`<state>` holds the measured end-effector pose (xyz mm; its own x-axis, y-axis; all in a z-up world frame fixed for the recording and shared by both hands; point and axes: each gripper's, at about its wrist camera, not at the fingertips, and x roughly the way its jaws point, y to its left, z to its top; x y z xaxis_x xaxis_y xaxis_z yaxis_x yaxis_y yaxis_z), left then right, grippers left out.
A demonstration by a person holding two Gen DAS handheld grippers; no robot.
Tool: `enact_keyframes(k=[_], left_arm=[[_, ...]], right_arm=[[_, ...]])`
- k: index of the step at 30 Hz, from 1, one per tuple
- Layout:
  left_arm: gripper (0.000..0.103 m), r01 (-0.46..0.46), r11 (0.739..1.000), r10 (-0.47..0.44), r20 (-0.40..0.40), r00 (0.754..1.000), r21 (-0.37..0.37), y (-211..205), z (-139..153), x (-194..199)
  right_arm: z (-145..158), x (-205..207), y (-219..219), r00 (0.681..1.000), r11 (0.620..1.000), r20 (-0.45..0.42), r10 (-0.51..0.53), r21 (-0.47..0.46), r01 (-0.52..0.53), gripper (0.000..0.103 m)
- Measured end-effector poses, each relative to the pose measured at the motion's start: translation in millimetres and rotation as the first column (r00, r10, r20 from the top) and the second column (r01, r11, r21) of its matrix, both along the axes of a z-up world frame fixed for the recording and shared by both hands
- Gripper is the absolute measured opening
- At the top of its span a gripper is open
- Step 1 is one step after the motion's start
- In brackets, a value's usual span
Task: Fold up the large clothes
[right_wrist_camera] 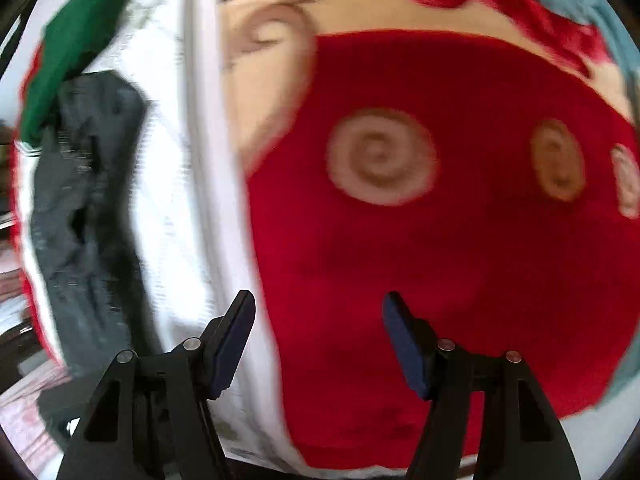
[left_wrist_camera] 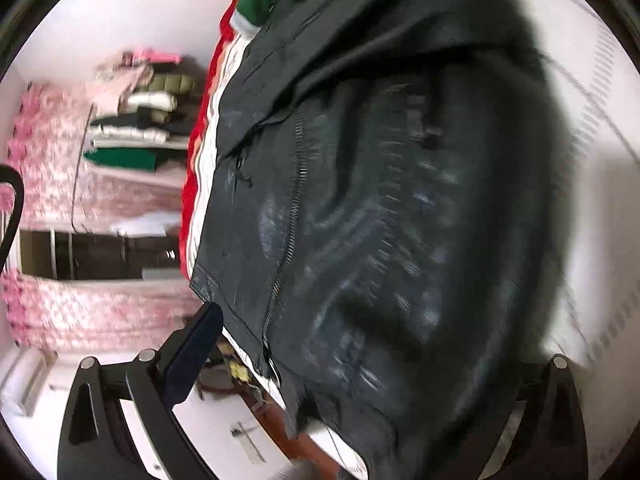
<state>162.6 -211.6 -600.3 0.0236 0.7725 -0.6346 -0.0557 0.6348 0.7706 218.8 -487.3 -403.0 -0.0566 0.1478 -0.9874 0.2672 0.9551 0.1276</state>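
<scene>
A dark grey zip jacket [left_wrist_camera: 360, 208] fills most of the left wrist view, hanging close to the camera and blurred. It drapes over the right side of my left gripper [left_wrist_camera: 320, 360], so only the left finger [left_wrist_camera: 192, 356] shows; whether the gripper is shut on the cloth cannot be told. In the right wrist view the jacket [right_wrist_camera: 84, 200] lies crumpled at the left on a white sheet [right_wrist_camera: 180, 200]. My right gripper [right_wrist_camera: 318, 316] is open and empty above the red blanket [right_wrist_camera: 440, 260], apart from the jacket.
A green garment [right_wrist_camera: 76, 52] lies beyond the jacket at the top left. The red blanket has beige spirals [right_wrist_camera: 380, 156]. A stack of folded clothes [left_wrist_camera: 140, 120] sits on a pink patterned shelf unit [left_wrist_camera: 80, 304] to the left.
</scene>
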Motion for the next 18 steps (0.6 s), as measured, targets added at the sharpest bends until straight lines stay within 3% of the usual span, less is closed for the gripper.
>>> enact_keyframes(k=[2, 4, 6, 8, 11, 14, 15, 16, 17, 18], left_arm=[[0.1, -0.031, 0.998, 0.032, 0.021, 0.999, -0.046, 14.2, 5.4, 5.8], [0.082, -0.043, 0.99, 0.049, 0.043, 0.998, -0.132, 21.2, 12.1, 4.9], [0.038, -0.042, 0.977, 0.056, 0.06, 0.997, -0.207, 21.5, 16.8, 2.7], [0.015, -0.031, 0.965, 0.055, 0.086, 0.995, -0.262, 19.5, 25.9, 0.2], [0.008, -0.028, 0.955, 0.065, 0.116, 0.991, -0.295, 21.4, 33.6, -1.6], [0.006, -0.028, 0.944, 0.074, 0.128, 0.989, -0.33, 24.5, 39.8, -1.2], [0.006, -0.027, 0.941, 0.076, 0.133, 0.988, -0.338, 23.2, 41.8, -1.0], [0.005, -0.022, 0.936, 0.076, 0.141, 0.987, -0.35, 27.4, 45.7, -0.8], [0.005, -0.017, 0.933, 0.075, 0.148, 0.986, -0.359, 28.4, 49.5, -0.6], [0.005, -0.012, 0.929, 0.074, 0.155, 0.985, -0.371, 29.1, 53.8, -0.9]], right_arm=[[-0.7, 8.1, 11.4, 0.999, 0.997, 0.04, 0.02, 0.07, -0.023, 0.068], [-1.6, 20.4, 30.3, 0.994, 0.978, 0.099, 0.042, 0.199, -0.061, 0.068], [-4.7, 31.9, 50.7, 0.987, 0.951, 0.147, 0.064, 0.291, -0.105, 0.073], [-14.6, 45.6, 70.9, 0.981, 0.907, 0.187, 0.051, 0.403, -0.124, 0.085], [-26.7, 55.4, 82.9, 0.984, 0.851, 0.18, -0.005, 0.518, -0.09, 0.086], [-53.4, 68.0, 95.2, 0.991, 0.79, 0.113, -0.065, 0.613, -0.019, 0.086], [-57.3, 71.4, 96.8, 0.989, 0.762, 0.11, -0.098, 0.647, 0.004, 0.076], [-63.8, 74.6, 103.3, 0.988, 0.759, 0.113, -0.108, 0.651, 0.008, 0.058], [-62.6, 77.7, 106.6, 0.989, 0.779, 0.105, -0.1, 0.627, 0.012, 0.033], [-60.7, 79.4, 110.7, 0.988, 0.786, 0.115, -0.105, 0.618, 0.012, 0.029]])
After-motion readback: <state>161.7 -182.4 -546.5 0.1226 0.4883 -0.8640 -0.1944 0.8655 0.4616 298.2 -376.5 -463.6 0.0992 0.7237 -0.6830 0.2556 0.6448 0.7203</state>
